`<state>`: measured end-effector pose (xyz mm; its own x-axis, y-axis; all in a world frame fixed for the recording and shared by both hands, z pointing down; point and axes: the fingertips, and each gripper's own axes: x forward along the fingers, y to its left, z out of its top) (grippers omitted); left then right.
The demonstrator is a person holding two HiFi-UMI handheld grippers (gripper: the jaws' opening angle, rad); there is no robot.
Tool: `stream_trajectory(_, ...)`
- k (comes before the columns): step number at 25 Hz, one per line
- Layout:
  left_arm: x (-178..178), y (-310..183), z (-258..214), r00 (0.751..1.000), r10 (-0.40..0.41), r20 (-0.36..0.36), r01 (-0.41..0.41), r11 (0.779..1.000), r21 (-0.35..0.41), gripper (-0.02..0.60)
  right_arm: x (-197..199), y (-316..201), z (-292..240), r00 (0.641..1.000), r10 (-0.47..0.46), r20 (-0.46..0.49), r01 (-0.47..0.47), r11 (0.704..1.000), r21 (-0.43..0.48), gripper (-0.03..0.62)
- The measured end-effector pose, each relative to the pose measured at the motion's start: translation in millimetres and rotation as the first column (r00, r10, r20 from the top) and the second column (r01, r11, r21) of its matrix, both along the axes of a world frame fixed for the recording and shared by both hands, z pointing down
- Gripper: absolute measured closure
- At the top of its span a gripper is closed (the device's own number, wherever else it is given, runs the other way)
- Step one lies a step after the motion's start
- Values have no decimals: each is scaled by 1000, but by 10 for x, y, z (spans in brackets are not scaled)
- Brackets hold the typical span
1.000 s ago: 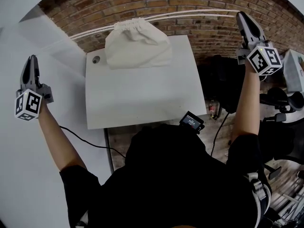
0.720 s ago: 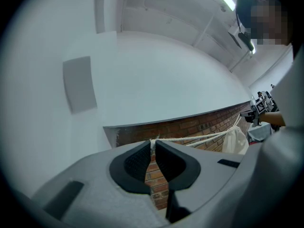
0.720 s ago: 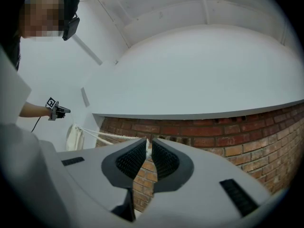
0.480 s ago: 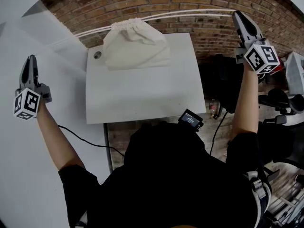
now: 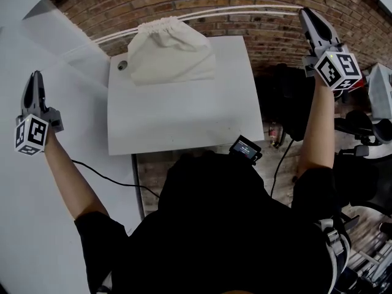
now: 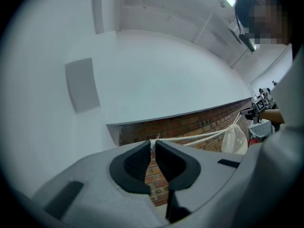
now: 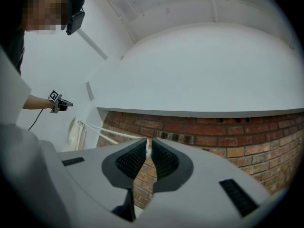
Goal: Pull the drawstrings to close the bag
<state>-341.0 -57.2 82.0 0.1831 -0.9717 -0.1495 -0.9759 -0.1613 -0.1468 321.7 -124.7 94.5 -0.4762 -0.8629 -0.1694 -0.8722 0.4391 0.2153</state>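
Left gripper (image 6: pixel 152 144) and right gripper (image 7: pixel 148 144) each pinch a drawstring (image 6: pixel 191 137) in narrow fingers (image 7: pixel 130 160); pull evenly apart, level, until the bag (image 5: pixel 170 51) between them cinches shut.

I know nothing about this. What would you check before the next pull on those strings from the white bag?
1. Left gripper clamped on the left drawstring: ok.
2. Right gripper clamped on the right drawstring: ok.
3. Both strings stretched tight to the bag, no slack: ok.
4. Bag mouth gathered shut: ok, it looks cinched.
5. Bag resting on the table: ok, near the far edge.
6. Room for the arms to spread wider: cannot tell.
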Motion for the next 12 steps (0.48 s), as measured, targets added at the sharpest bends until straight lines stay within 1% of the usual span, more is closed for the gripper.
stream_trajectory(6, 25, 4, 83, 1000, 0, -4, 0, 1000, -11, 540, 23, -13, 101, 1000, 2, -5, -2, 1000, -16, 557)
stream_trajectory(12, -41, 70, 150, 1000, -6, -1, 6, 1000, -22, 540, -39, 13, 97, 1000, -8, -25, 8, 1000, -13, 557)
